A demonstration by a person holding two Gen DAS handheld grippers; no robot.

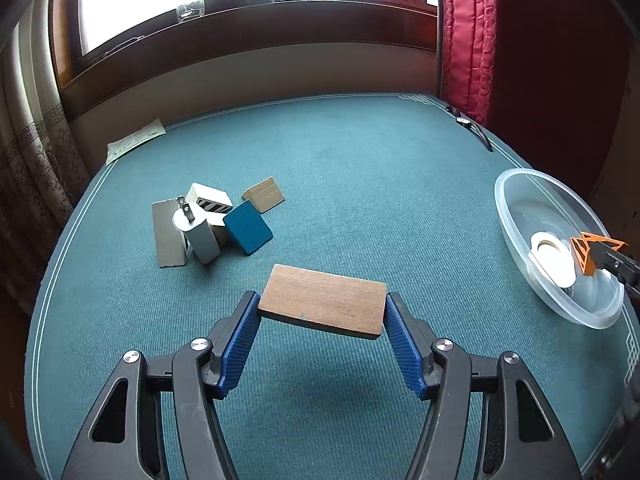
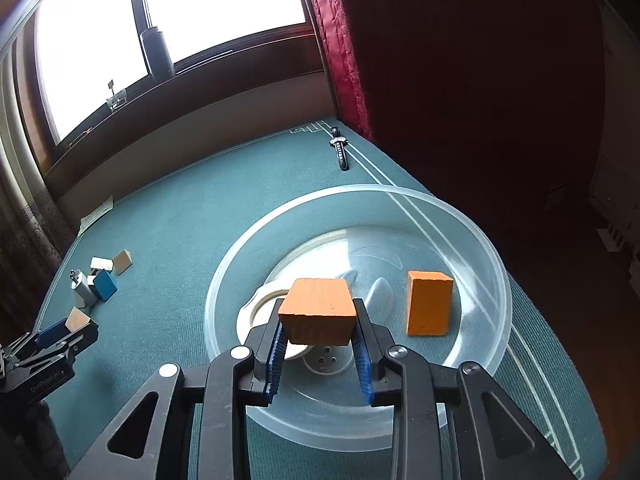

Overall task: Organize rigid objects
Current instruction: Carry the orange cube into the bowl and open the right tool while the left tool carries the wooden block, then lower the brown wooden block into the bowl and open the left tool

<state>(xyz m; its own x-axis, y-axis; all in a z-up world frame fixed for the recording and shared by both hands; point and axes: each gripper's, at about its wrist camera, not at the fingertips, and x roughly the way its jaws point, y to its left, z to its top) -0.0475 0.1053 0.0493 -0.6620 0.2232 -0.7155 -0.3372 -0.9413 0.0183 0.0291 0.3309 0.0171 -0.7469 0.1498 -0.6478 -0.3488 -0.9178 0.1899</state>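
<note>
Two grips at once: the left tongs (image 1: 322,312) pinch a flat wooden board (image 1: 324,300) by its short ends, long axis crosswise, held level above the green surface (image 1: 360,180). Right tongs (image 2: 320,334) clamp an orange block (image 2: 318,310) over the clear plastic bowl (image 2: 492,248), its broad face up. Inside stands another orange block (image 2: 428,304), upright, beside a white ring (image 2: 256,312). Loose blocks (image 1: 216,220) cluster far left.

Teal-carpeted table (image 1: 360,168): ahead-left of my left tongs a cluster of small blocks (image 1: 218,222) lies on it, paper slip (image 1: 136,140) at its far-left edge, clear bowl (image 2: 472,232) under my right tongs, wristwatch (image 2: 340,152) beyond that.
</note>
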